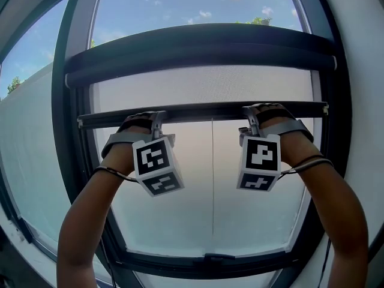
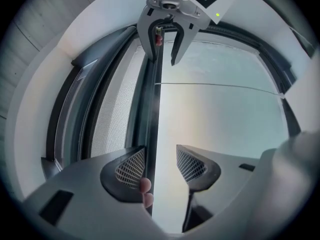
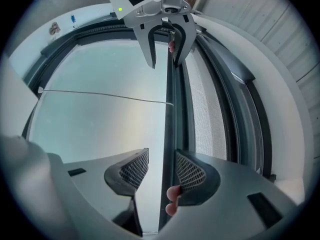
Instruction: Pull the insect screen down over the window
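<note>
The insect screen's mesh (image 1: 204, 86) hangs part way down from its dark cassette (image 1: 198, 50) at the window's top. Its dark pull bar (image 1: 204, 110) lies level across the pane. My left gripper (image 1: 157, 117) and right gripper (image 1: 252, 114) both reach up to that bar. In the left gripper view the bar (image 2: 154, 119) runs between the open jaws of the left gripper (image 2: 160, 165), against the left pad, with a person's fingertips (image 2: 145, 186) on it. In the right gripper view the bar (image 3: 169, 114) passes between the open jaws of the right gripper (image 3: 161, 169), beside the right pad.
A thin pull cord (image 1: 212, 179) hangs from the bar's middle down to the window's lower frame (image 1: 210, 263). Dark side rails (image 1: 336, 137) flank the pane. Each gripper shows in the other's view, the right gripper (image 2: 165, 41) and the left gripper (image 3: 164, 41).
</note>
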